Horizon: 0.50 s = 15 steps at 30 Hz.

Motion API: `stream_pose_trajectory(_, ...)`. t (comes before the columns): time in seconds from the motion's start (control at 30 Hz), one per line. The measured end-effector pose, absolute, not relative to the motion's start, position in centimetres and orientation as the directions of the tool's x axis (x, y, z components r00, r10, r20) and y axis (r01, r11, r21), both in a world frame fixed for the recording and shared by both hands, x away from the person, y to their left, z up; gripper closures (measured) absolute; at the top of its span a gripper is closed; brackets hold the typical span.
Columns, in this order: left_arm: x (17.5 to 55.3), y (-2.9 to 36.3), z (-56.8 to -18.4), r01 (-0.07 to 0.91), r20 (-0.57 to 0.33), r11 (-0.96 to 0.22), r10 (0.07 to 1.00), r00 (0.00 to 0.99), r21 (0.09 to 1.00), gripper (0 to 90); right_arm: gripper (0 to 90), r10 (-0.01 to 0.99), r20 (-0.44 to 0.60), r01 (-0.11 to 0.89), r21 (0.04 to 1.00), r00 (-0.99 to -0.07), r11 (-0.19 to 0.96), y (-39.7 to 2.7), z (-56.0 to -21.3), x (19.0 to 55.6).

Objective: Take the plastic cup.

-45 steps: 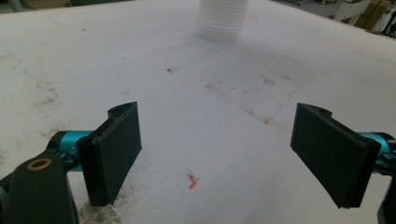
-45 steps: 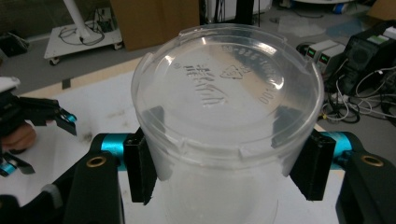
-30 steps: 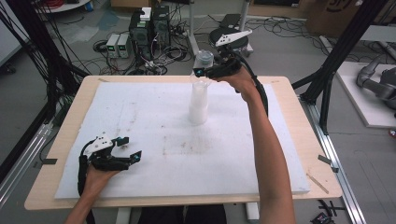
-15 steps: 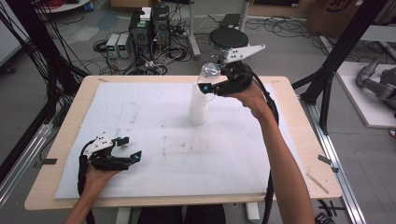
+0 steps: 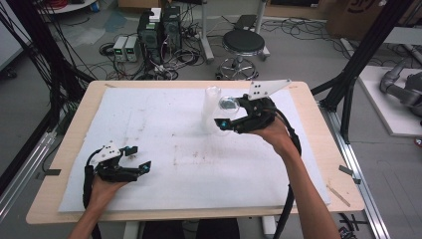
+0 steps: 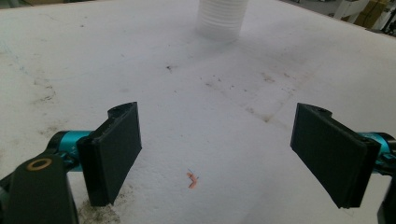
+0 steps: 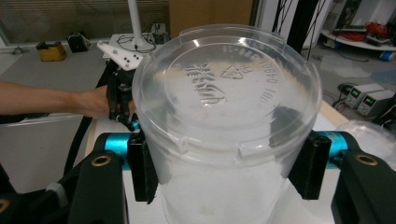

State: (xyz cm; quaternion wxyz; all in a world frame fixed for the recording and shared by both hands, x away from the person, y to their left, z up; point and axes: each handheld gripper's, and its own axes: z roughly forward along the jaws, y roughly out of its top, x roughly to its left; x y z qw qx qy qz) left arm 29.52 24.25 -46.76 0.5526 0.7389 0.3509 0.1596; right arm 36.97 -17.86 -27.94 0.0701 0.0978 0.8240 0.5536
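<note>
A stack of clear plastic cups (image 5: 211,107) stands upright on the white foam mat (image 5: 164,149), and its base shows at the top of the left gripper view (image 6: 220,18). My right gripper (image 5: 227,113) hovers just right of the stack, shut on a single clear cup (image 5: 228,105). In the right gripper view that cup (image 7: 229,107) lies between the pads with its embossed bottom towards the camera. These jaws have just been closing on it. My left gripper (image 5: 135,159) rests open on the mat at the front left, nothing between its pads (image 6: 116,149).
The wooden table's rim (image 5: 318,124) frames the mat. Beyond the far edge are a stool (image 5: 243,42), power units (image 5: 124,47) and cables on the floor. Black frame posts (image 5: 358,55) stand at both sides. A small orange speck (image 6: 191,179) lies on the mat.
My right gripper has carried the single cup from above the stack down and to the right of it. The left hand and gripper have kept still.
</note>
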Motion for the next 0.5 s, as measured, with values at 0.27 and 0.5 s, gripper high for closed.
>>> stream_pose_trajectory(0.27, 29.5, 24.2, -46.8, 0.341, -0.149, -0.145, 0.696, 0.702, 0.929, 16.2, 38.0, 0.205, 0.025, 0.098, 0.929, -0.979, 0.357, -17.1, -30.8, 35.4)
stream_pose_trajectory(0.5, 29.5, 24.2, -46.7, 0.337, -0.144, -0.149, 0.694, 0.705, 0.930, 16.2, 38.1, 0.166, 0.025, 0.088, 0.919, -0.986, 0.385, -15.7, -33.2, 34.1)
